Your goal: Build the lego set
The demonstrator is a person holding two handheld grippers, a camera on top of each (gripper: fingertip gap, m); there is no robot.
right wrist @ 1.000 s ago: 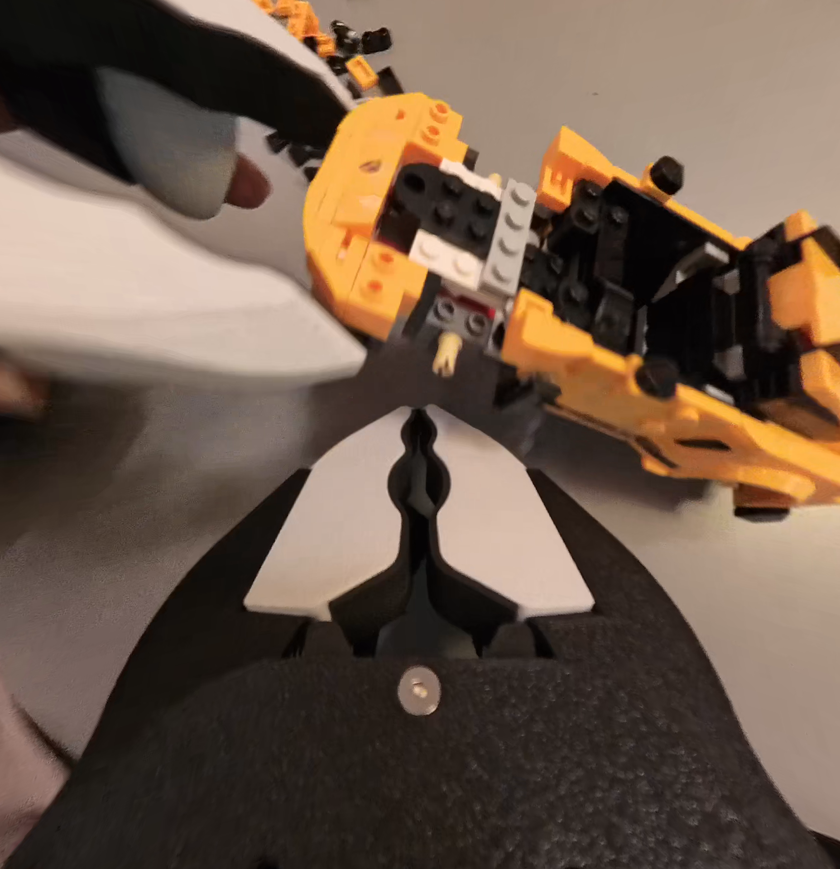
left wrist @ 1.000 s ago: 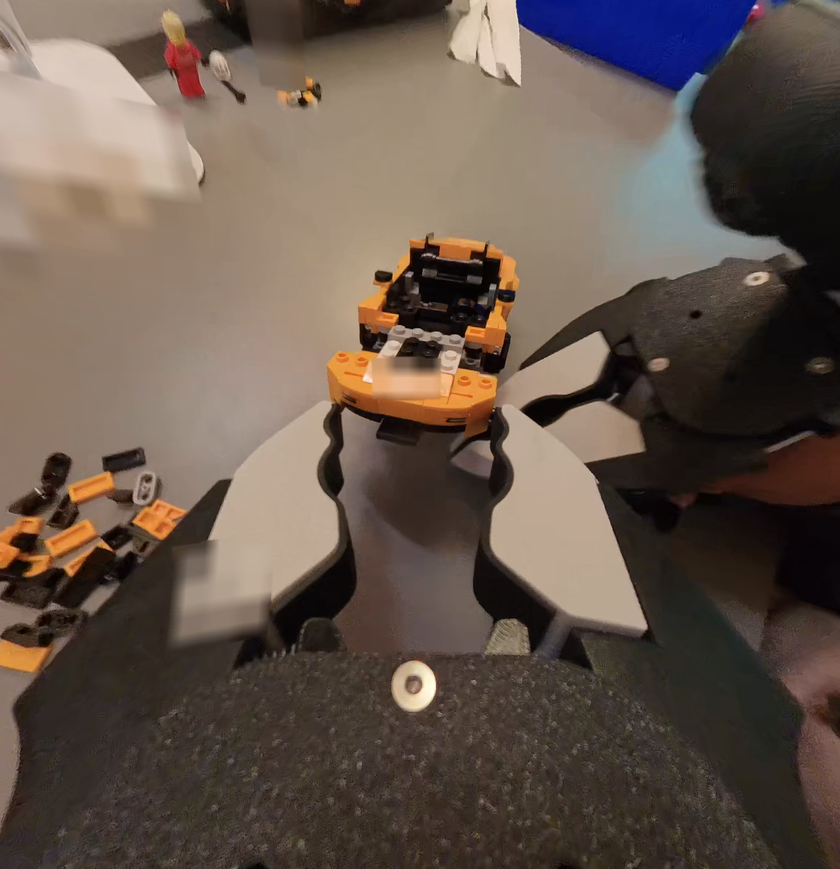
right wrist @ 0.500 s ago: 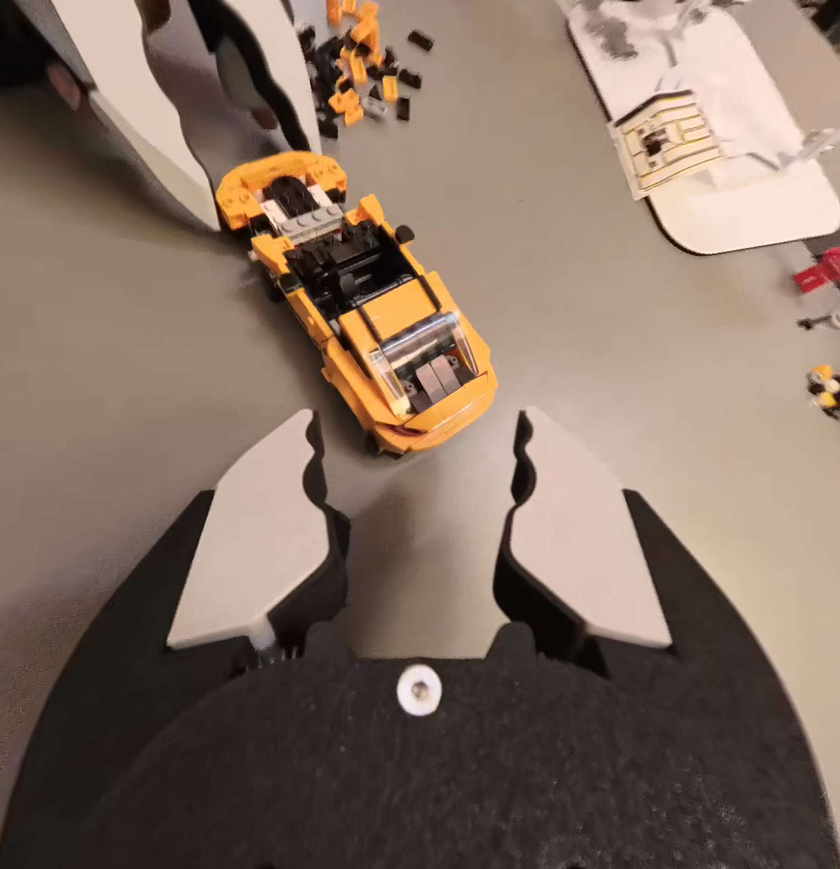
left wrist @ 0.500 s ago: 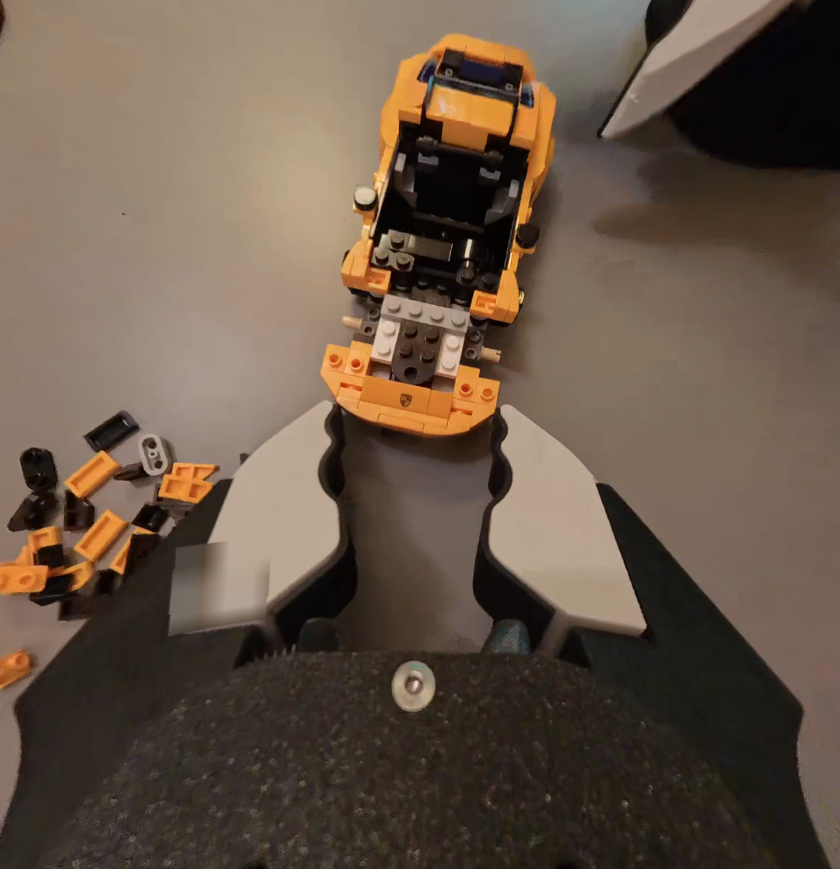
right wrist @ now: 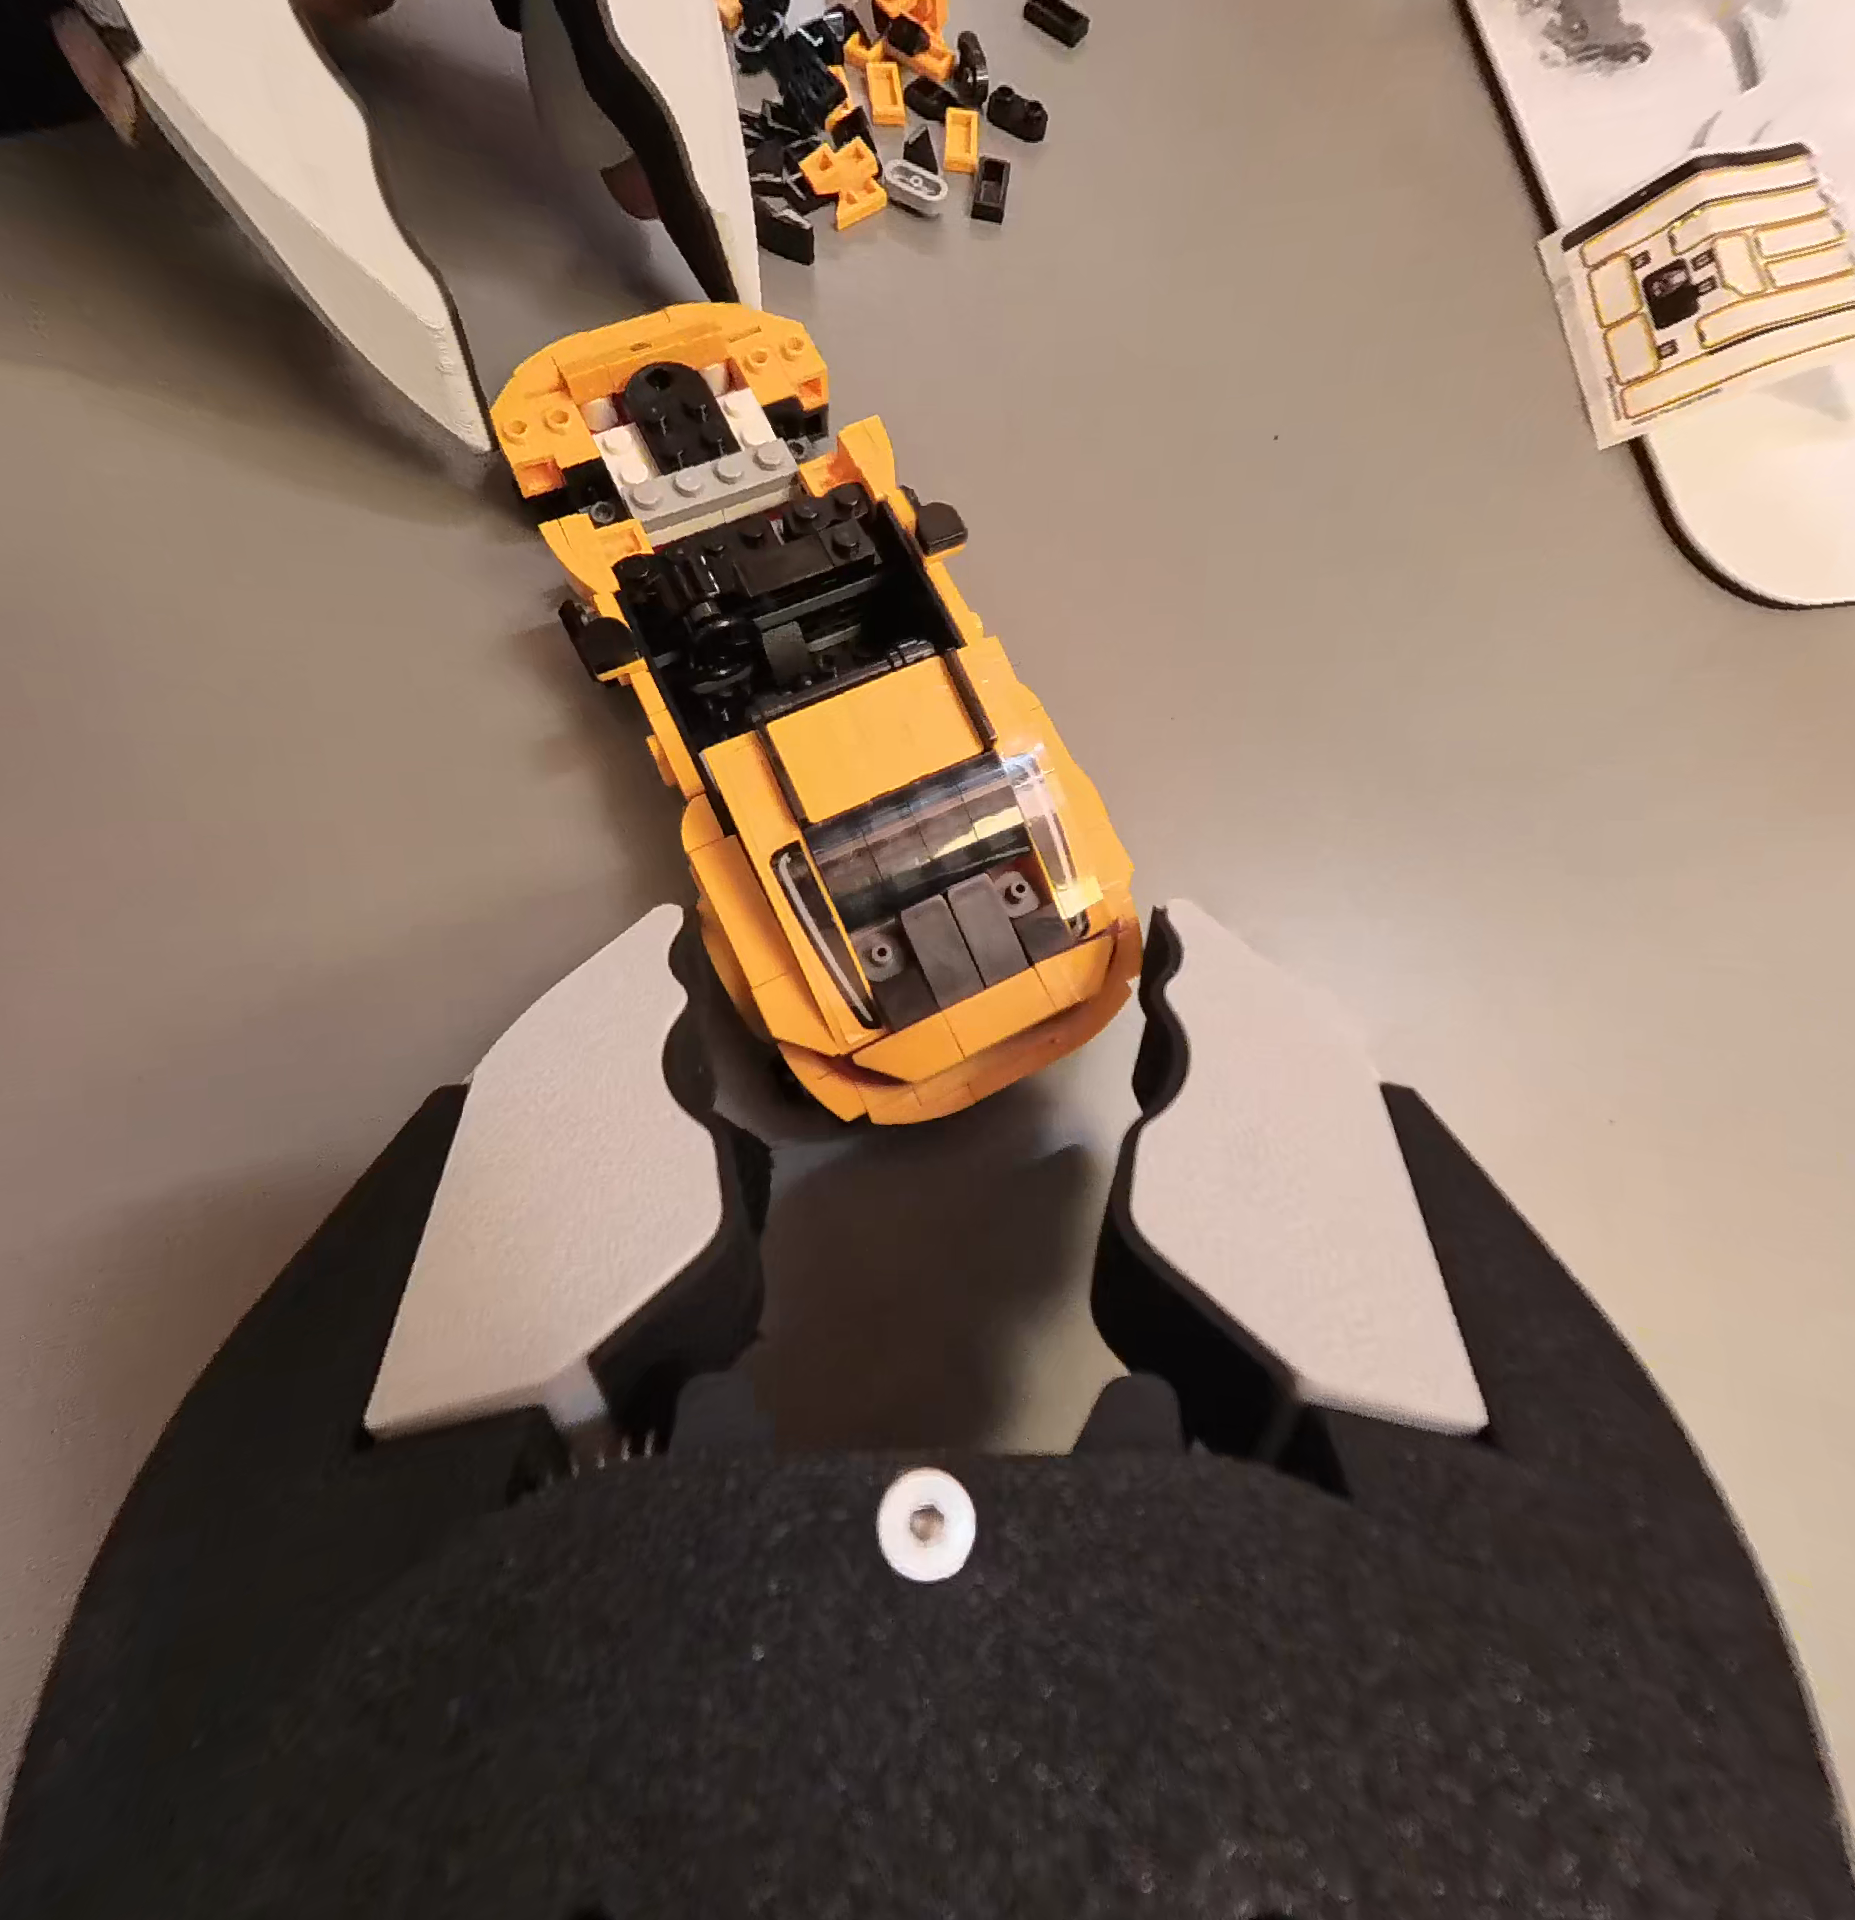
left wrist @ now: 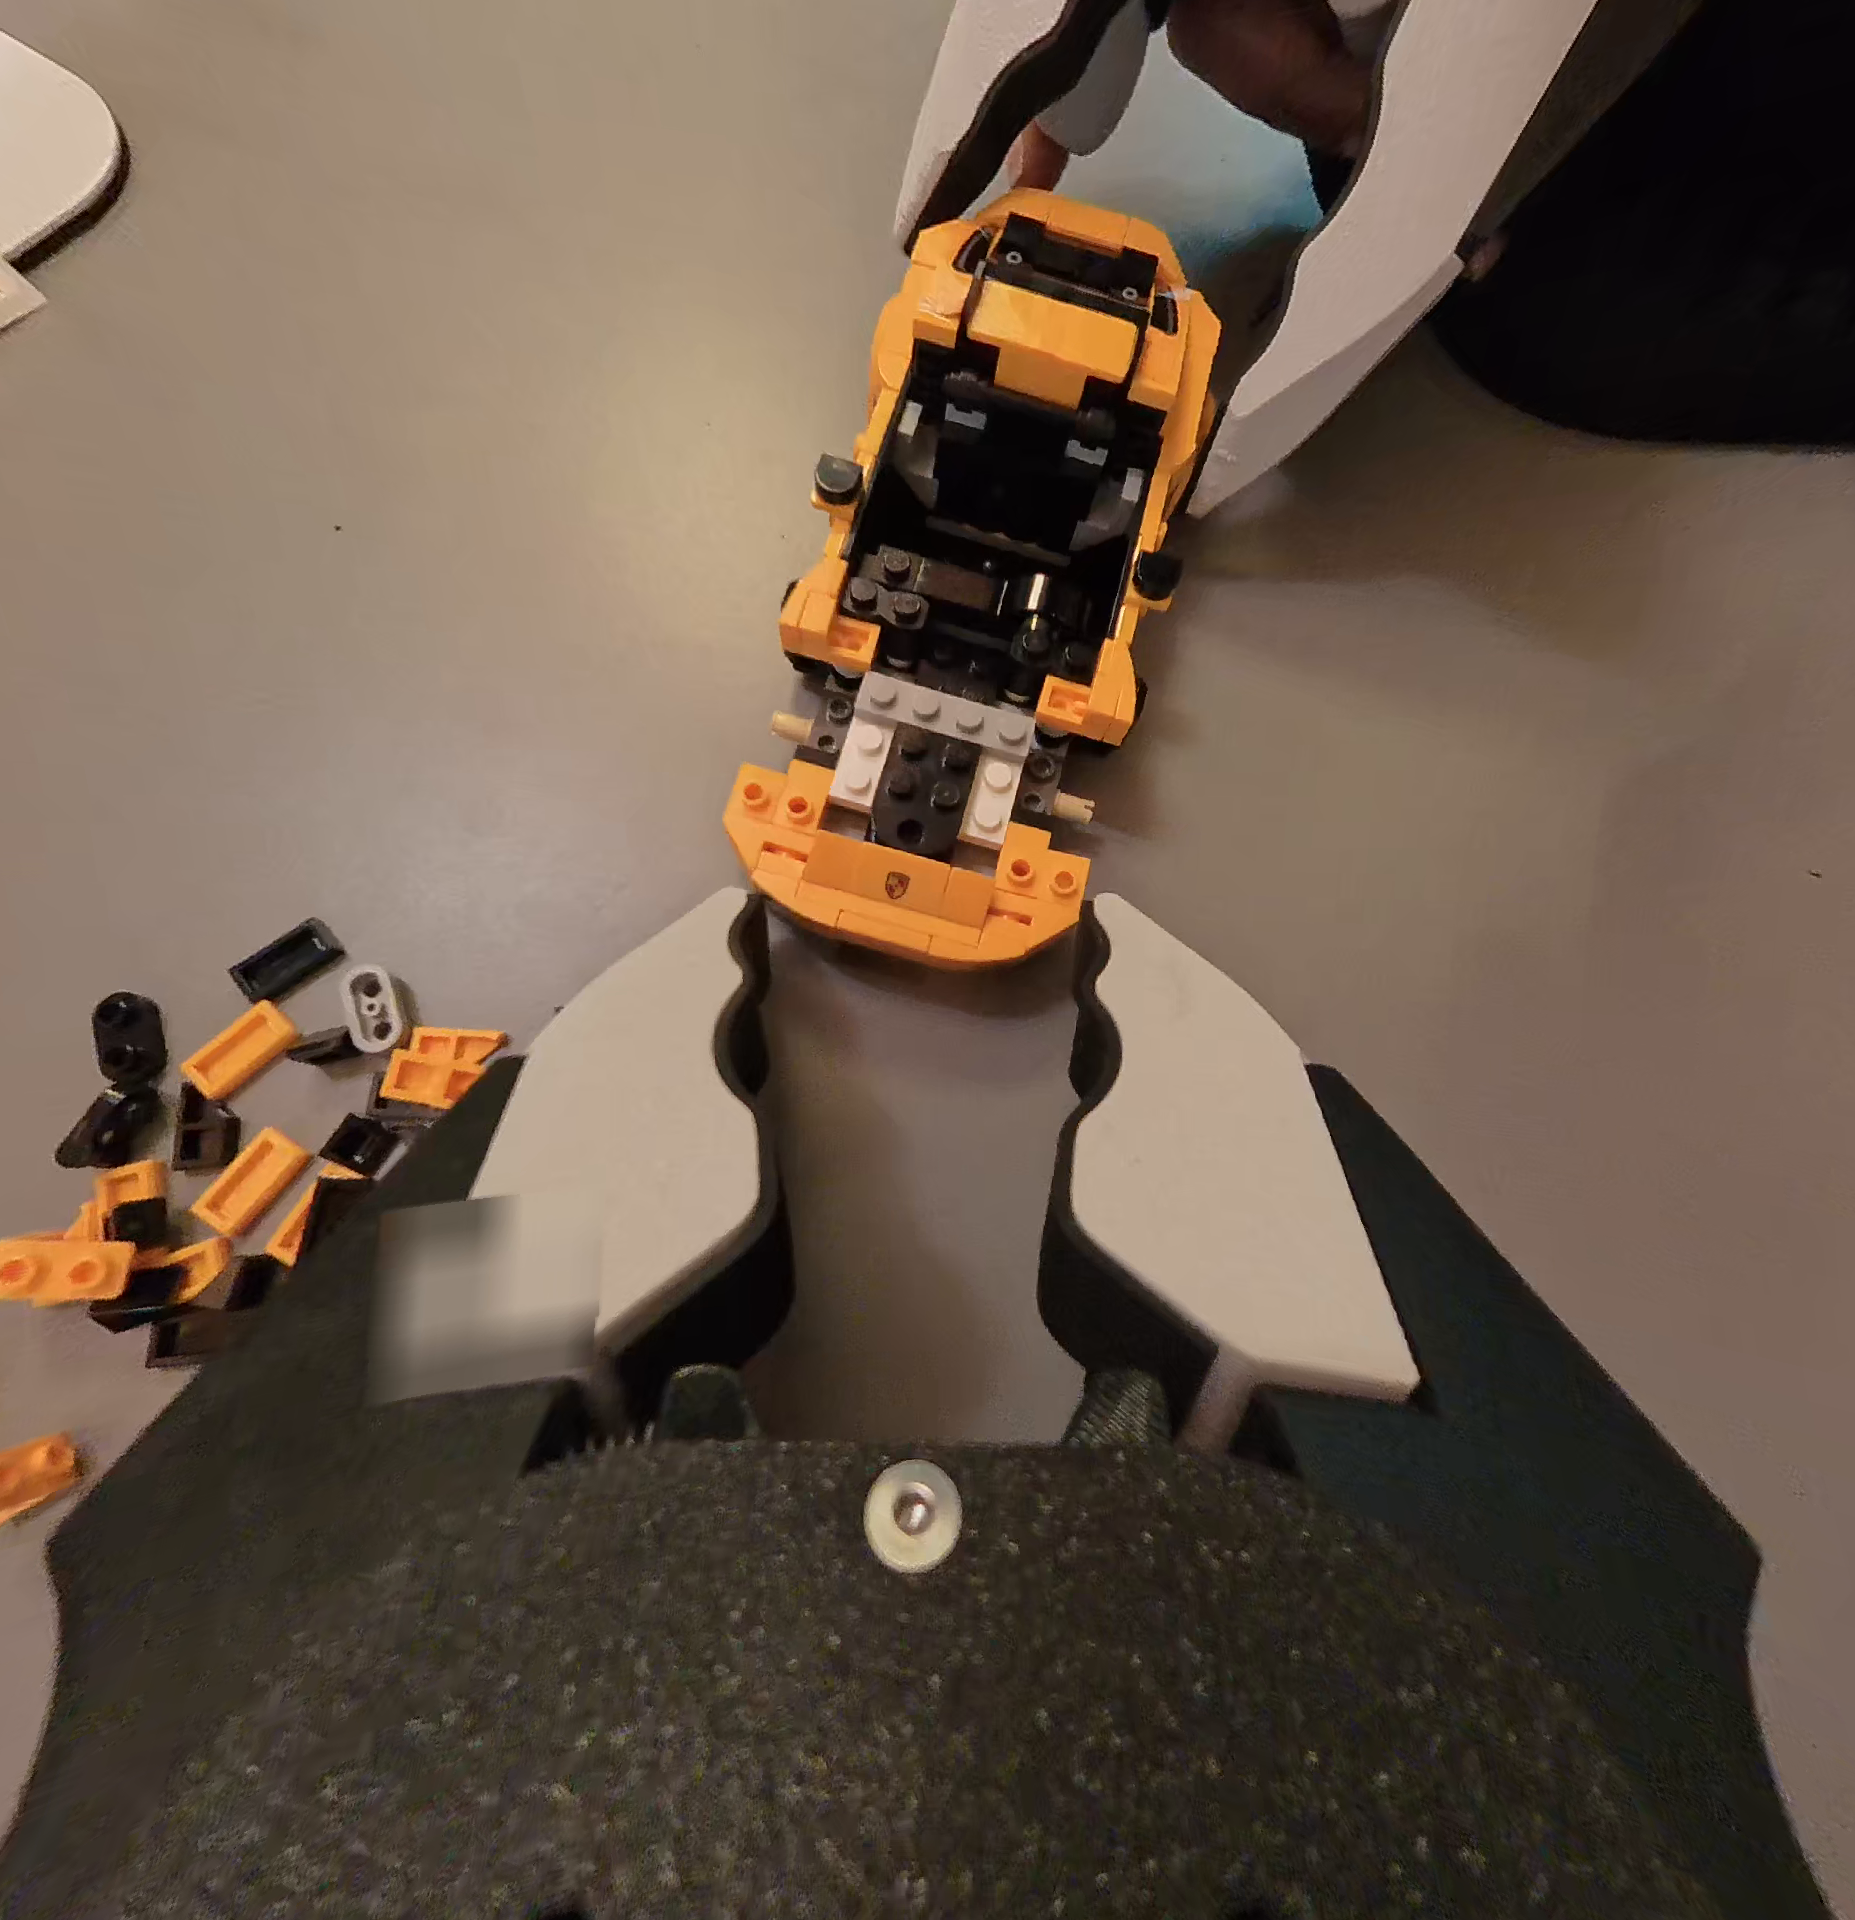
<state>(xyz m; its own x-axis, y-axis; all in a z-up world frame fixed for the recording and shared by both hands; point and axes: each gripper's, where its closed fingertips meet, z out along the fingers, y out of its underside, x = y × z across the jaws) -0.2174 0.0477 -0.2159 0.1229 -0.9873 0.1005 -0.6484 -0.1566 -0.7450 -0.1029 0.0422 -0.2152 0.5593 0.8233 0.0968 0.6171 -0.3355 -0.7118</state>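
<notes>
Surface: grey tabletop (left wrist: 403, 540), matt and bare around the model.
Model: orange lego car (left wrist: 990, 582), partly built, stood on the tabletop between the two tools; cabin open and black inside, studs bare on the grey and white plates at one end, clear window piece fitted at the other.
Left gripper (left wrist: 918, 940): fingers spread wide and empty, the tips just either side of the studded end of the car; whether they touched it I could not tell.
Right gripper (right wrist: 918, 940): fingers also wide and empty, flanking the windowed end, the car's corner lying between the tips.
Loose parts: a heap of small orange and black pieces (left wrist: 216, 1153) lay on the tabletop to the left of the left gripper, apart from the car.
Paper: a sticker sheet (right wrist: 1712, 291) rested on a white board (right wrist: 1785, 520) off to one side, well away from the car.
Step in hand: by my judgement, squaring up and steadying the car from both ends before more parts go on; nothing was gripped.
Progress: body largely up, studded end and cabin not yet covered.
Next move: likely one gripper closing gently on the body to hold it while the other goes to the heap for a small piece; the thin plates would want a narrow, careful pinch.
</notes>
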